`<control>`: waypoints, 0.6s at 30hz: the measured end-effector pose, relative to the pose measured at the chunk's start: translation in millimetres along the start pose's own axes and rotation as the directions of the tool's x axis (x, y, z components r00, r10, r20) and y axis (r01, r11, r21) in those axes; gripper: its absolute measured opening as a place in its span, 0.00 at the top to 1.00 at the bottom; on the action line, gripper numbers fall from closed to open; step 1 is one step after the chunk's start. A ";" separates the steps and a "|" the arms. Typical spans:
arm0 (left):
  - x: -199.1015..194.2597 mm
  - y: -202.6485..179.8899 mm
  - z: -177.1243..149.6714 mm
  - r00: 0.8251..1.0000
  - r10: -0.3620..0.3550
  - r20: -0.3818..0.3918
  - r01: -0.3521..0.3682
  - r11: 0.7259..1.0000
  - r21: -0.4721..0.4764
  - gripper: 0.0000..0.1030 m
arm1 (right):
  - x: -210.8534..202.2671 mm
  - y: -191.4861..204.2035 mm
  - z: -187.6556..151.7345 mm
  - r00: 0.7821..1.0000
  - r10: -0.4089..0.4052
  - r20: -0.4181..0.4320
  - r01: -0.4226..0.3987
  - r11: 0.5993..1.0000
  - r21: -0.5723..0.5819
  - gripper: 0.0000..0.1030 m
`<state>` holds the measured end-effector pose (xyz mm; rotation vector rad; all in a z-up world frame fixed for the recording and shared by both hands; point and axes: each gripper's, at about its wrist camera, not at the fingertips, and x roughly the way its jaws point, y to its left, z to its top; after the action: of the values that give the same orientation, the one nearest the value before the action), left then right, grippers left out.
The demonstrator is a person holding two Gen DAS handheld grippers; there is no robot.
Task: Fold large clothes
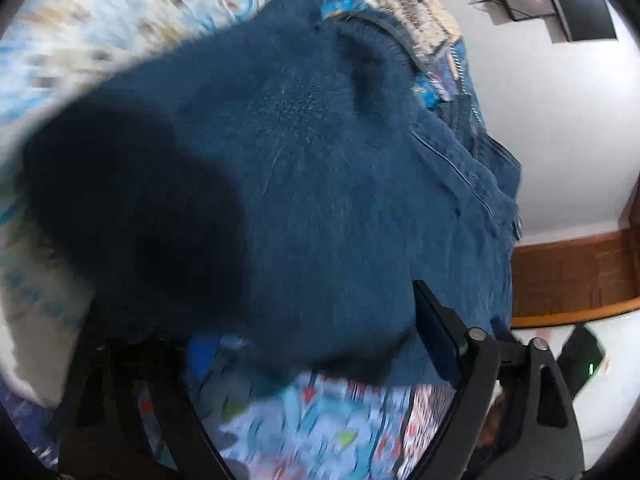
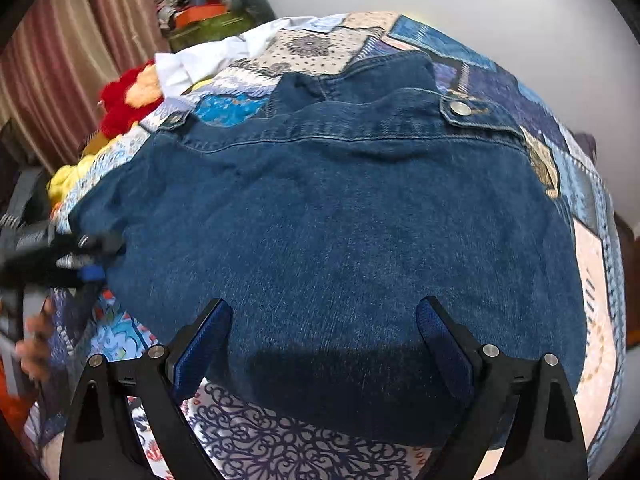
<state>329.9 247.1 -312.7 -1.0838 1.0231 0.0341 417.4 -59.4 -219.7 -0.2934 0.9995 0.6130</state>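
A blue denim jacket (image 2: pixel 340 220) lies spread on a patchwork bedspread (image 2: pixel 600 320), its collar and snap tab (image 2: pixel 460 109) at the far side. My right gripper (image 2: pixel 324 320) is open, its blue-padded fingers (image 2: pixel 440 340) standing wide just above the jacket's near hem. My left gripper (image 2: pixel 100 256) is at the jacket's left edge in the right wrist view. In the blurred left wrist view the denim (image 1: pixel 320 180) fills the frame and drapes over the left finger; the right finger (image 1: pixel 436 328) stands apart from it, so the left gripper (image 1: pixel 280 340) looks open around the fabric edge.
Red and yellow fluffy items (image 2: pixel 124 96) and a white cloth (image 2: pixel 200 60) lie at the bed's far left. A pile of things (image 2: pixel 208 8) sits by the striped curtain (image 2: pixel 60 40). A white wall (image 2: pixel 520 20) is behind. A wooden ledge (image 1: pixel 572 272) is at the right.
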 end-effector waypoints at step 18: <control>-90.6 -96.1 -16.6 0.915 0.107 0.390 -0.219 0.942 0.254 0.78 | -25.2 41.7 31.5 0.994 0.070 0.085 -0.066 0.997 -0.049 0.08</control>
<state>313.8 225.0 -182.4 -0.6823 0.7433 0.2116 404.1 -19.2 -179.9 -0.2718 0.9152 0.7063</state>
